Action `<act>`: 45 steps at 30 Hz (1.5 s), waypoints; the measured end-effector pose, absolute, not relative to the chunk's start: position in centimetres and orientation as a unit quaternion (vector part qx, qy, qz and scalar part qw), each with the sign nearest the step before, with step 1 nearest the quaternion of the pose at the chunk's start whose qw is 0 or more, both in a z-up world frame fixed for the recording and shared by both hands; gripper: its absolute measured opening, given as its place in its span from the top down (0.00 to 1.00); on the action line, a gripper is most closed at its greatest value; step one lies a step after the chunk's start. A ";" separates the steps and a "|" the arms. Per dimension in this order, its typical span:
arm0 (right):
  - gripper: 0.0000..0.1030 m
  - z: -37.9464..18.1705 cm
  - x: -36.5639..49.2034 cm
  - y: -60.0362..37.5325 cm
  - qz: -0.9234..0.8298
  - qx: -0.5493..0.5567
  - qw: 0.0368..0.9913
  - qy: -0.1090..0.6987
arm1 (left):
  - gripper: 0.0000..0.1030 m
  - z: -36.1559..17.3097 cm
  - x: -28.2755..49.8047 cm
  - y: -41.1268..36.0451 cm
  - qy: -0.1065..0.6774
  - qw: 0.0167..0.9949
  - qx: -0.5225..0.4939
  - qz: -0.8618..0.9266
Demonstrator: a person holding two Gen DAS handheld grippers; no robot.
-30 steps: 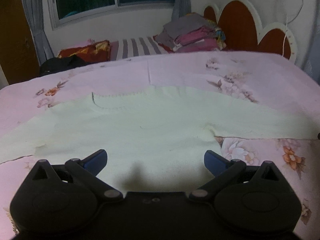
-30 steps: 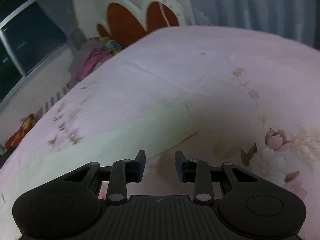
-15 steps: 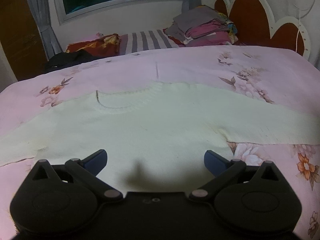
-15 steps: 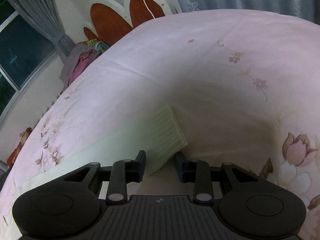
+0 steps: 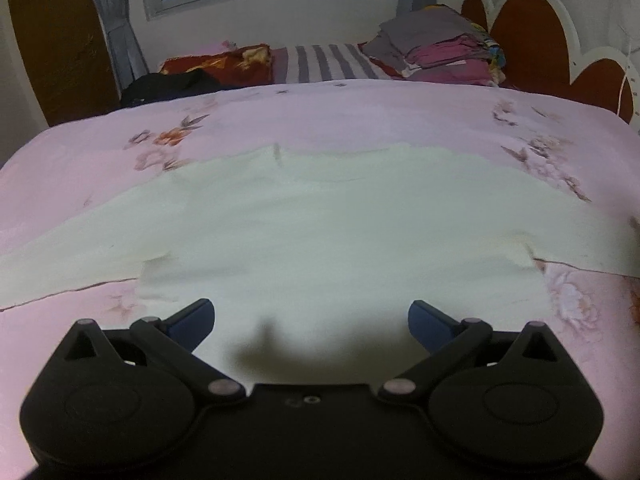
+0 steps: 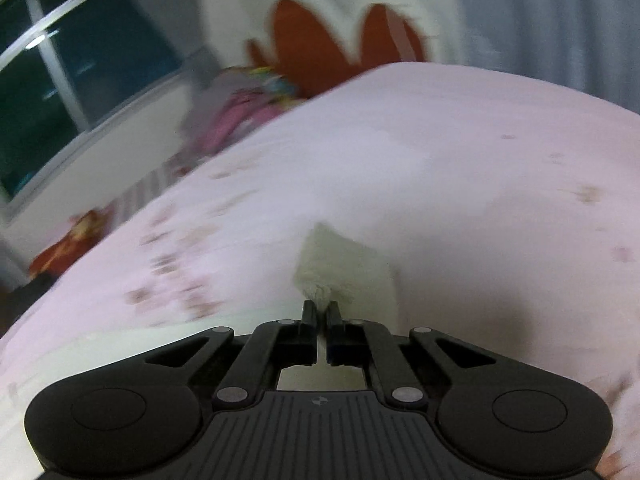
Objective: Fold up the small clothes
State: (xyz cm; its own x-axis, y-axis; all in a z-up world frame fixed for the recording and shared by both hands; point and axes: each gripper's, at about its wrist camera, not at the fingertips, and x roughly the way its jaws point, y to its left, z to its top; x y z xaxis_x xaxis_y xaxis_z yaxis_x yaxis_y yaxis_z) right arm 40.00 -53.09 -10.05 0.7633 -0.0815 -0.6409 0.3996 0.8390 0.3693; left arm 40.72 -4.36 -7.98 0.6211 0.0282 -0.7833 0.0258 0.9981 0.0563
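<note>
Two jaws pinching sweater cuff (image 6: pixel 340 268), lifted off bedspread (image 6: pixel 460 168)

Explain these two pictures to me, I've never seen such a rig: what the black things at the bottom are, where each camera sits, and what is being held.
No robot here: a person carries one hand-held gripper in each hand, and a wide-angle camera on each looks forward along its two fingers. The left view shows the left hand-held gripper open, holding nothing, over a cream sweater spread flat on a pink flowered bedspread. The blurred right view shows the right hand-held gripper, whose jaws have just been closing, pinched shut on the sweater's sleeve cuff, which stands bunched above the bedspread. Stacked clothes lie by the headboard.
</note>
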 end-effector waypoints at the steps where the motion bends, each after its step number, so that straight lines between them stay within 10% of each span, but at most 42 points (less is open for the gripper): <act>1: 0.97 -9.5 40.4 -51.0 -0.114 0.244 0.909 0.319 | 0.00 -8.1 40.8 -3.6 0.436 0.899 0.031 0.000; 25: 0.96 -13.2 47.8 -16.5 0.144 0.128 0.894 0.406 | 0.00 -8.5 41.2 12.3 0.436 0.899 -0.037 -0.001; 30: 0.26 -12.4 46.1 -15.3 0.135 0.092 0.916 0.366 | 0.00 -8.4 42.1 11.5 0.429 0.901 -0.051 -0.021; 34: 0.45 -11.5 44.4 -18.0 0.127 0.115 0.924 0.342 | 0.04 -9.2 44.3 8.4 0.434 0.893 -0.087 -0.082; 36: 0.78 -11.7 44.4 -19.9 0.095 0.122 0.918 0.366 | 0.37 -10.0 45.8 6.1 0.442 0.882 -0.109 -0.124; 43: 0.78 -13.3 42.7 -27.8 0.046 0.167 0.899 0.403 | 0.47 -12.7 50.0 -1.7 0.471 0.853 -0.151 -0.168; 45: 0.78 -13.5 42.5 -29.3 0.039 0.177 0.894 0.409 | 0.68 -13.5 50.9 -2.9 0.478 0.849 -0.154 -0.162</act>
